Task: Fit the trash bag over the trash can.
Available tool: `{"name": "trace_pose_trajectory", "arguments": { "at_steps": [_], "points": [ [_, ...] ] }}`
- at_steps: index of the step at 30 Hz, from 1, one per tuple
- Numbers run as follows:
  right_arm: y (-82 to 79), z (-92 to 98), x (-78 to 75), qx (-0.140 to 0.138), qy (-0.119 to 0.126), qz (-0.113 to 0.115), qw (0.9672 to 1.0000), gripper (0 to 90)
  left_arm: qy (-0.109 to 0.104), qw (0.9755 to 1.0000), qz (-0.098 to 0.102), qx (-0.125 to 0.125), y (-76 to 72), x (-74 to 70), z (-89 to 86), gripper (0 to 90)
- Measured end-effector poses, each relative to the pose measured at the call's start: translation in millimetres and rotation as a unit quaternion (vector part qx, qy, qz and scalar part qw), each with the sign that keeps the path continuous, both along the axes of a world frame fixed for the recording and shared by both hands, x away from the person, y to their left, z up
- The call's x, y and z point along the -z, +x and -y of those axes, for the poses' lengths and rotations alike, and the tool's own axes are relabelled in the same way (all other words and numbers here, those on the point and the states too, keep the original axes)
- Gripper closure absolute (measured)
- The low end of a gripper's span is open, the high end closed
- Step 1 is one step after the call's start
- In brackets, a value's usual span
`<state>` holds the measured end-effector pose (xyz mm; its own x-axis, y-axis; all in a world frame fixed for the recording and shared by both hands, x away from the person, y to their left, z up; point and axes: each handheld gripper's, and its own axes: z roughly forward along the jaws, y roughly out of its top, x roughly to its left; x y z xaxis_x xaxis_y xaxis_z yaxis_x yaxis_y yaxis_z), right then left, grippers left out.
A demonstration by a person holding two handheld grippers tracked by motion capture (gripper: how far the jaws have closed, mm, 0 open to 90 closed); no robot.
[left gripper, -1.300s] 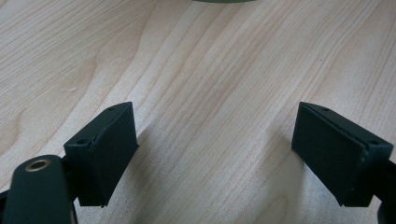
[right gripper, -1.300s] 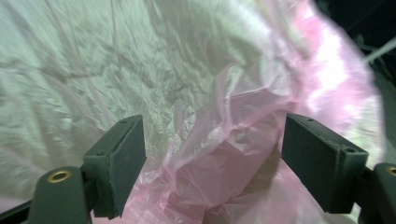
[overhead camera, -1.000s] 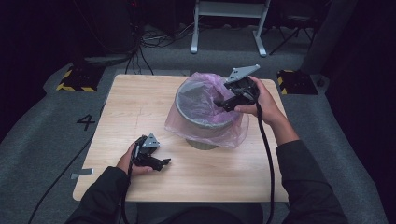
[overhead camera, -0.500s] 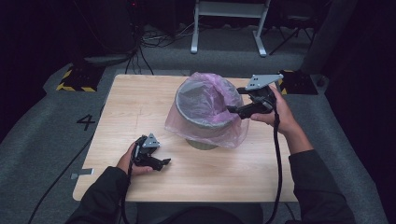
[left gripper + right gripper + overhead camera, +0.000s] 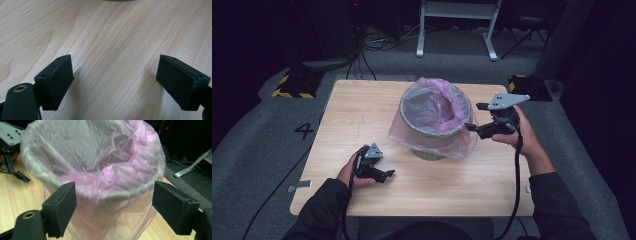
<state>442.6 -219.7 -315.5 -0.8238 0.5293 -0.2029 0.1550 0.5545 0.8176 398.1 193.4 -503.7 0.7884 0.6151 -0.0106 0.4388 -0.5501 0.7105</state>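
Since earlier frame, my right gripper [image 5: 473, 118] has shifted off bin rim, out to bin's right side; jaws released, nothing between them, pointing at pink bag [image 5: 439, 102]. Bin [image 5: 432, 131] stands upright mid-desk [image 5: 347, 115], bag lining it and draped over rim down outside wall. My left gripper [image 5: 388, 173] rests on desk near front-left, well apart from bin, jaws released over bare wood, unchanged.

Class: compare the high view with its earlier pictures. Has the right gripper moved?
Yes. The right gripper has moved from over the bin mouth to beside the bin's right side, out towards the table's right edge, jaws open.
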Motion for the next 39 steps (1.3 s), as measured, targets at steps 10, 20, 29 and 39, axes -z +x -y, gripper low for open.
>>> {"name": "trace_pose_trajectory", "arguments": {
  "at_steps": [10,20,29,39],
  "points": [
    [-14.7,9.9,16.0,0.011,-0.009,0.014,0.9998,20.2,0.000,1.0000,0.000,0.000,0.0,0.0,0.0,14.0],
    [-23.7,12.6,34.2,0.023,-0.024,0.015,0.9993,19.2,0.000,1.0000,0.000,0.000,0.0,0.0,0.0,14.0],
    [-27.1,18.5,54.4,0.035,-0.037,0.001,0.9987,19.0,0.000,1.0000,0.000,0.000,0.0,0.0,0.1,14.0],
    [-31.6,26.8,83.9,0.041,-0.046,-0.027,0.9977,19.2,0.000,1.0000,0.000,0.000,0.0,0.0,0.1,14.0]
  ]
}}
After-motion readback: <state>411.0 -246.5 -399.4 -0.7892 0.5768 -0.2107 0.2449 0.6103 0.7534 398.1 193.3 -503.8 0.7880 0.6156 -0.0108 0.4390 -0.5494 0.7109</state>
